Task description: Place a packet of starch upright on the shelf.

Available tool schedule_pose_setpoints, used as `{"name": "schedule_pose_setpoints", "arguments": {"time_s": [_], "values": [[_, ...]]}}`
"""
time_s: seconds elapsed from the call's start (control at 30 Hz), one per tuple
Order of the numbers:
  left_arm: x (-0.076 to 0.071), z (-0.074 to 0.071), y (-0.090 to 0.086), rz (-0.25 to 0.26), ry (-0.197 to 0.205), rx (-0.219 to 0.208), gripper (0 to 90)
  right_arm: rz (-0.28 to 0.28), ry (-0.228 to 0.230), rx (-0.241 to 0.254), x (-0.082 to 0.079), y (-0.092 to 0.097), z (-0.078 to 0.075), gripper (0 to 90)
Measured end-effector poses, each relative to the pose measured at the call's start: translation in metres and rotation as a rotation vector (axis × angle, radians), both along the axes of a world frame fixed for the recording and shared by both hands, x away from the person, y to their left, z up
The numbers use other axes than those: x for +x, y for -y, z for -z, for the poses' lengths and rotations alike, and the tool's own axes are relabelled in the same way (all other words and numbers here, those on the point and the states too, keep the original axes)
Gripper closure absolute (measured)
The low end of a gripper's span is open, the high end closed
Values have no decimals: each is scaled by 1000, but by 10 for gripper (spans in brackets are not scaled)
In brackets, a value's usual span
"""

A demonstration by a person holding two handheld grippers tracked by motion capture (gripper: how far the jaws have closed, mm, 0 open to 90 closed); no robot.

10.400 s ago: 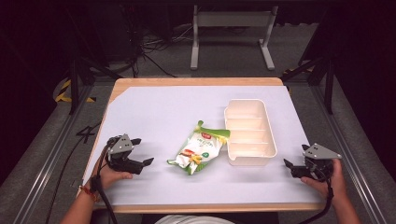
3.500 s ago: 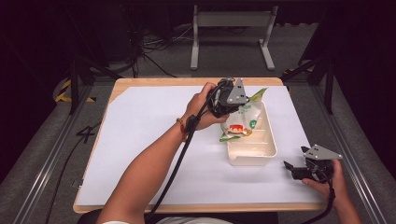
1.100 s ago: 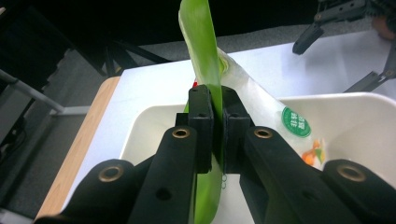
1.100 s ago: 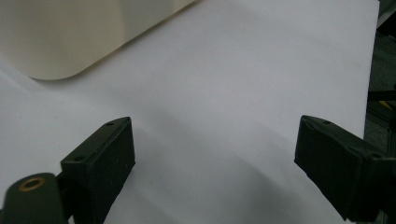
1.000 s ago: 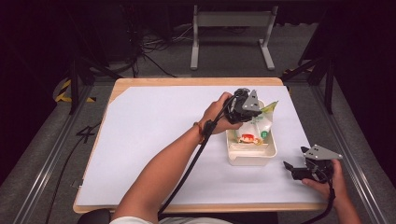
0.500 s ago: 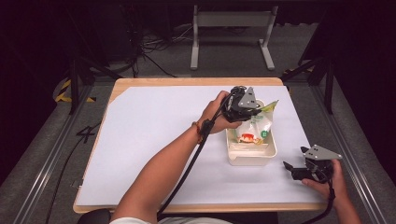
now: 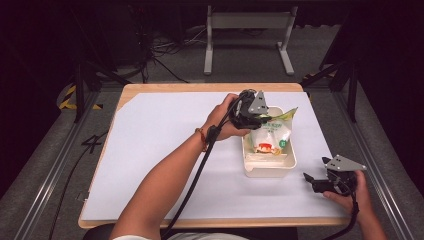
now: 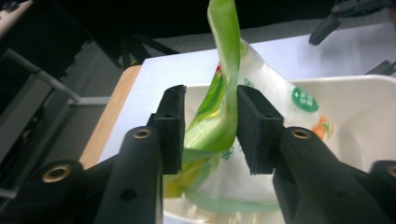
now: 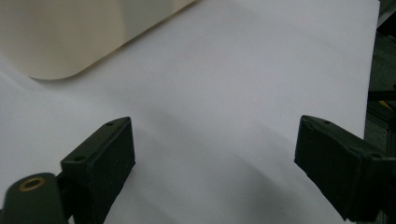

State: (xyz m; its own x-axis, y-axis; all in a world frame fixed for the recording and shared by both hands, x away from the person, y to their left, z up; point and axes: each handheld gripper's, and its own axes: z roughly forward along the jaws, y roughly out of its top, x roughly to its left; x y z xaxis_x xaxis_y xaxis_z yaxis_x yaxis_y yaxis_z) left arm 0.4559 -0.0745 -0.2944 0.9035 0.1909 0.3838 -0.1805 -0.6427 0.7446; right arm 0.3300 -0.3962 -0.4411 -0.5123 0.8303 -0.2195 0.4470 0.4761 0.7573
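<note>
Tabletop (image 7: 150,150), white-covered: compared with the earliest frame, the snack bag (image 7: 270,137) has left the sheet's centre and now lies in the cream tray (image 7: 270,170), right of centre. Bag: clear film, green top edge standing upright. Left gripper (image 7: 257,117): jaws just opening, the green edge loose between them. Right gripper (image 7: 320,181), lower right: wide open, empty.

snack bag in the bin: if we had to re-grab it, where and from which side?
Take the green top flap of the snack bag, which sticks up above the far rim of the bin. Probably come from above at the far end: the flap is thin, stands upright and is clear of the walls. The left gripper has just been opening with that flap between its fingers.
</note>
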Motion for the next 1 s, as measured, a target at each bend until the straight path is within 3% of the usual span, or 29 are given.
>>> {"name": "schedule_pose_setpoints", "arguments": {"time_s": [0.27,0.5,0.73,0.9,1.0], "values": [[-3,-2,-16,-14,7,40,574,-3,0,-3,0,-1,0,120],[-1,1,-34,-74,14,65,482,-5,1,-4,0,-1,0,119],[-2,12,-59,-137,13,88,433,3,10,-3,0,-1,-1,121],[-3,18,-73,-160,14,81,408,2,6,-4,0,-2,-1,121],[-8,22,-79,-174,36,98,375,-1,8,-6,0,-2,-1,121]]}}
